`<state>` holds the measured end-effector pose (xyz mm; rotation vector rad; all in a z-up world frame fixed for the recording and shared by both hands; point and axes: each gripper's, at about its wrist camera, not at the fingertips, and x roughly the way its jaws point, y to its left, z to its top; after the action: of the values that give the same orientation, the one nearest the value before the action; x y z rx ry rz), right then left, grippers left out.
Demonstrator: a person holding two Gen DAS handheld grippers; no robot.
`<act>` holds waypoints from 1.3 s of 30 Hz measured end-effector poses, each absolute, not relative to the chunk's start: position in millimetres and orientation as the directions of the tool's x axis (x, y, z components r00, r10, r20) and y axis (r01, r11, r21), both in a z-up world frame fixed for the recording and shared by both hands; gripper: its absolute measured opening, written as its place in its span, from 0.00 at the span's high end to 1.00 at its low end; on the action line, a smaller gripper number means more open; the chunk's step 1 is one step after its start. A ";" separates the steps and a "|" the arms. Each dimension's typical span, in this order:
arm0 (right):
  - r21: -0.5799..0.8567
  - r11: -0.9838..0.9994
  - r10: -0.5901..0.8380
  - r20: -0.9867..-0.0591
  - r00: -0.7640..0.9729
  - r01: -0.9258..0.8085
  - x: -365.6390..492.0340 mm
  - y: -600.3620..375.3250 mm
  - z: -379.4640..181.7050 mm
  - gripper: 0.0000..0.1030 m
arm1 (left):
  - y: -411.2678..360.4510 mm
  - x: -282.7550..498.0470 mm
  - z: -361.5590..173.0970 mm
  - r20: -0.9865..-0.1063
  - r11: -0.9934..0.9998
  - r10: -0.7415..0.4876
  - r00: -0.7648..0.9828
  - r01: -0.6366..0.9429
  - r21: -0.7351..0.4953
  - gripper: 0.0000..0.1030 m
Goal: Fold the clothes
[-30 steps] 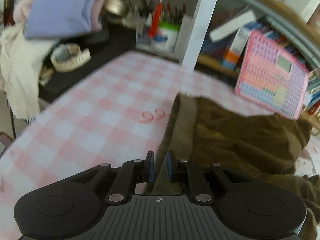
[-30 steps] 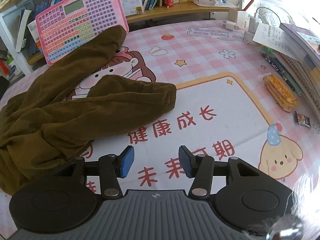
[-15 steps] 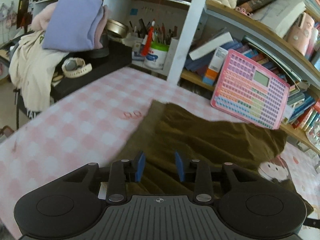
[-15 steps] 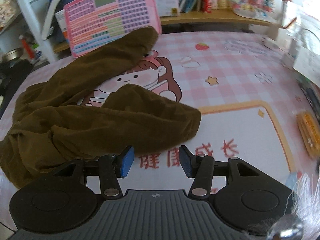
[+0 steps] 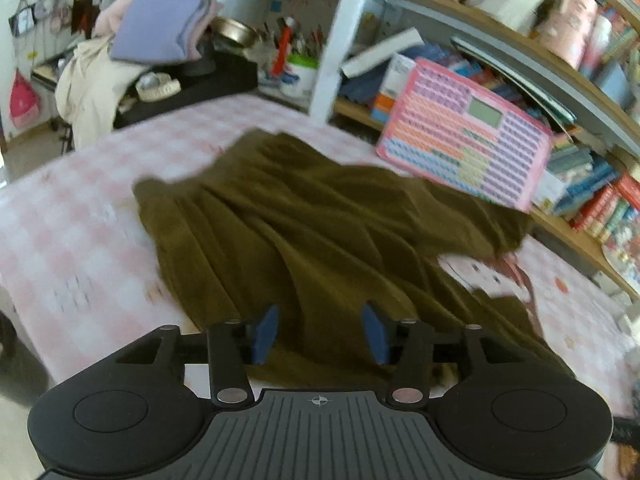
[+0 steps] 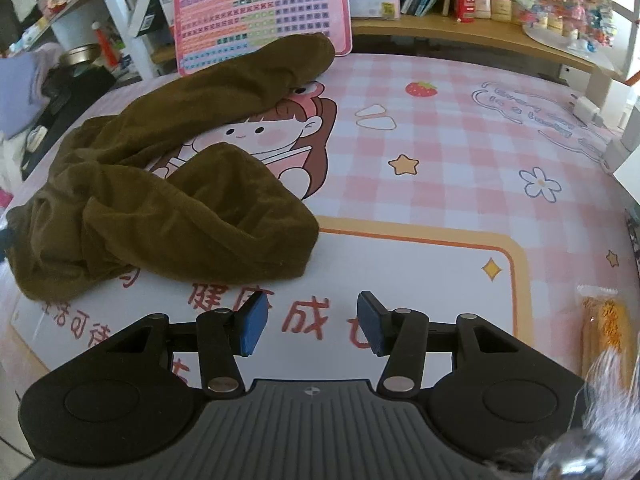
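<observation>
Shelf books (image 5: 592,184) motion-blurred, unreadable

Soft daylight, brighter at right; left wrist view motion-blurred, right wrist sharper, fisheye-bent edges.

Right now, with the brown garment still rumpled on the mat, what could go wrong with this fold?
1. The brown garment lies bunched, one leg curled over; folding without spreading it would likely lock in creases.
2. Its far leg end touches the pink calculator board; pulling the cloth might tip the board.
3. The left gripper is opening above the cloth, pads clear of it, and the right gripper is open over bare mat, so neither controls the cloth.
</observation>
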<state>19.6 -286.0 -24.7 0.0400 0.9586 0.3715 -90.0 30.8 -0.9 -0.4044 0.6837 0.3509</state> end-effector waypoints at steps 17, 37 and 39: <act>0.212 0.886 0.410 -0.774 0.482 -0.413 29.3 -284.1 -23.1 0.53 | -3.1 -117.7 11.3 -0.684 0.855 0.219 0.696 -0.475 -0.210 0.53; 0.099 0.843 0.400 -0.771 0.495 -0.528 36.3 -290.4 -16.9 0.45 | -4.6 -133.8 6.3 -0.694 0.802 0.236 0.680 -0.540 -0.257 0.53; 0.066 0.828 0.398 -0.770 0.499 -0.557 38.4 -290.6 -16.5 0.43 | -5.4 -136.2 6.5 -0.692 0.798 0.240 0.681 -0.545 -0.258 0.53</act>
<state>38.4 -290.6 -16.5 -0.2008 0.8740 0.5821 -136.2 -5.4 6.5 -0.4746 0.6920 0.4595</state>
